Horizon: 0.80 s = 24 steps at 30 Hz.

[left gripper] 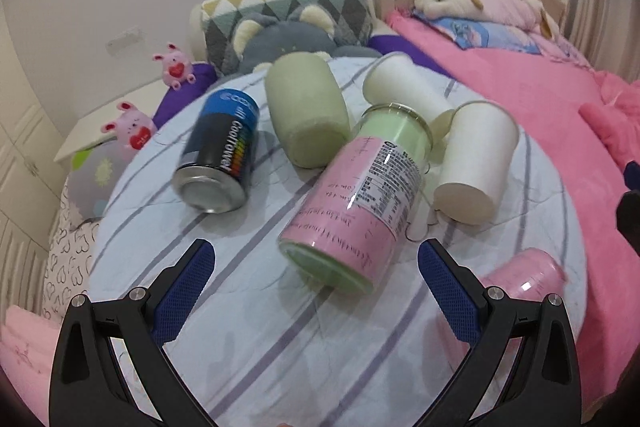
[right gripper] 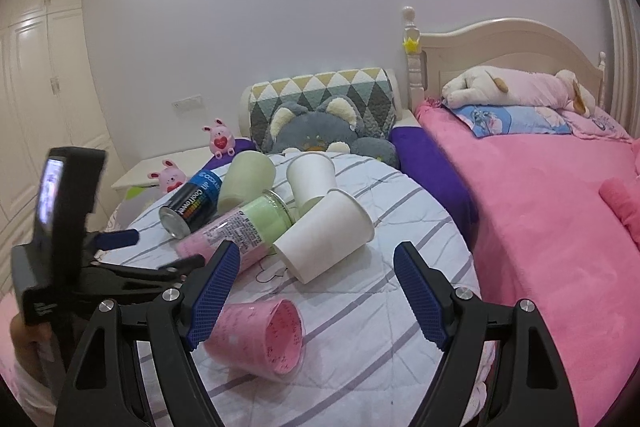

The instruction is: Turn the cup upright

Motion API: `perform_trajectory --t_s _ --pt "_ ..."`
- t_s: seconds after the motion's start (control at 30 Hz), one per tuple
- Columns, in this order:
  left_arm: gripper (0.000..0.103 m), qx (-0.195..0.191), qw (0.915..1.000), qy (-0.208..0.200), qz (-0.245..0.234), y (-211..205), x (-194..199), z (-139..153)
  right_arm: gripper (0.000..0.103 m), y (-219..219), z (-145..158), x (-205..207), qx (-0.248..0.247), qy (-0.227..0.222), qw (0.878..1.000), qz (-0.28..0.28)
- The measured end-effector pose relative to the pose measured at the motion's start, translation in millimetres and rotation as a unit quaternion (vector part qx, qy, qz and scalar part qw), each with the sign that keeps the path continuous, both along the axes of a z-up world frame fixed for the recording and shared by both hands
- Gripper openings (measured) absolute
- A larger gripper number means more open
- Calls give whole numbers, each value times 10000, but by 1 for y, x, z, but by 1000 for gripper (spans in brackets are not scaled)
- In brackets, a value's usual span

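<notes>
Right wrist view: the right hand-held gripper [right gripper: 316, 277] hangs with jaws apart above a translucent pink plastic cup [right gripper: 260, 337] lying on its side on the striped bed quilt [right gripper: 400, 227]. Left hand-held gripper [left gripper: 316, 269] likewise spread, holding nothing, near a pink-labelled glass jar [left gripper: 360, 195].

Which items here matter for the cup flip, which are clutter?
Job:
- pink translucent plastic cup, on its side
- two white paper cups, on their sides
- open right gripper

Clutter:
- blue-black metal can
- pink-labelled glass jar
- pale green cylinder
- grey plush toy
</notes>
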State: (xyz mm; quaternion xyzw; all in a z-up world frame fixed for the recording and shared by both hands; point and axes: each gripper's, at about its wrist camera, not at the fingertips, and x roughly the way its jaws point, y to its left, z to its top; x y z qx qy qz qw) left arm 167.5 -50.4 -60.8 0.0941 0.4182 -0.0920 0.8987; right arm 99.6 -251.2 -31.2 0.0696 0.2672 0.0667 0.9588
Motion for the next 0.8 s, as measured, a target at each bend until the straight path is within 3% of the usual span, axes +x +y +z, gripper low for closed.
perform_trajectory --t_s 0.43,0.6,0.7,0.8 --pt "103 175 9996 177 -147 -18 32 -18 81 -6 -19 32 106 271 9996 -11" --pt "102 38 9994 277 -186 -19 43 -25 81 -9 -24 38 158 337 9993 -21" --pt "90 -188 9988 367 -255 -18 45 -27 81 -8 -25 41 154 377 9992 -1" --pt "90 -245 9989 372 -169 -15 43 -26 81 -6 -25 40 163 391 9991 23"
